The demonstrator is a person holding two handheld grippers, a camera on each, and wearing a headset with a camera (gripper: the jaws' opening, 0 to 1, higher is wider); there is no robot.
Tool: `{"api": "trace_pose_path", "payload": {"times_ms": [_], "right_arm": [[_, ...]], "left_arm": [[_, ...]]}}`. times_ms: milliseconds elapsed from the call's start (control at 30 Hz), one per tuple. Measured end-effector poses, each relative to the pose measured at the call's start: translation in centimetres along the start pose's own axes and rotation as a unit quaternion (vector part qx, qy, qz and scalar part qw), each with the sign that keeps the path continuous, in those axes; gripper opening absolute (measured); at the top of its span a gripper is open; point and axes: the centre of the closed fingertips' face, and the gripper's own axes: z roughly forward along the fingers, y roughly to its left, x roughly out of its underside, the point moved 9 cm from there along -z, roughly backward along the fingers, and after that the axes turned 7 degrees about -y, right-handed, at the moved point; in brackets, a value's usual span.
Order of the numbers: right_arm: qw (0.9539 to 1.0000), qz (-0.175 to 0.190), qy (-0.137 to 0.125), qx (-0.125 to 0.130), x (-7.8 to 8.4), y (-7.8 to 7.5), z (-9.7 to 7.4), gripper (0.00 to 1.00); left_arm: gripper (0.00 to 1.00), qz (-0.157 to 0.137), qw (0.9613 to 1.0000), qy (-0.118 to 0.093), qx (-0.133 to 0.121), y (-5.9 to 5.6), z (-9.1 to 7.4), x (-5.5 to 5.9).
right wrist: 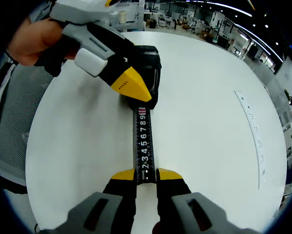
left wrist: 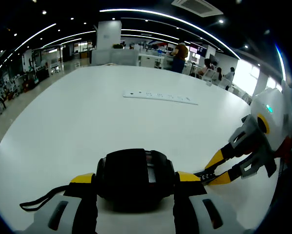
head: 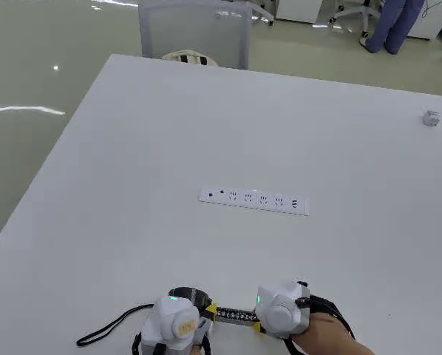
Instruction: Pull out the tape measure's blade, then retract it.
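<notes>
Left gripper [left wrist: 135,178]: both yellow-tipped jaws pressed onto the sides of the black round tape measure case [left wrist: 135,168]. Case sits on the white counter [left wrist: 87,112], close to its near edge.
Right gripper [right wrist: 146,174]: jaws squeezed onto the free end of the dark blade with pale numerals [right wrist: 143,139], pinching it.
Blade is out a short way, flat and straight on the counter from the case to the right gripper.

Per view:
- Right gripper view: numerals 2 to 9 readable on the blade. Also shows a hand [right wrist: 33,39] gripping the left gripper's handle.
- Left gripper view: black wrist strap [left wrist: 38,201] trailing on the counter beside the case. Right gripper seen side-on, with the blade tip between its yellow tips.
- Head view gives the wider layout:
  - long white power strip [head: 254,201] mid-counter, well apart from the case
  - small grey object [head: 430,118] near the far right edge, too small to identify
  - grey mesh-back chair [head: 195,29] at the far edge
  - a person's blue-clad legs [head: 395,22] on the floor beyond

Count: 2 grippers, 1 case, 1 blade, 1 strap, 1 power strip, 1 grey object, 1 chair.
</notes>
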Motion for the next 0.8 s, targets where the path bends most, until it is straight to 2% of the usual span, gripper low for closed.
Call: {"api": "trace_pose_path", "payload": {"times_ms": [800], "right_arm": [[0.9998, -0.001, -0.016, -0.010, -2.2, 0.2, 1.6, 0.15]], "left_arm": [[0.59, 0.000, 1.0000, 0.005, 0.004, 0.0, 0.0, -0.1]]}}
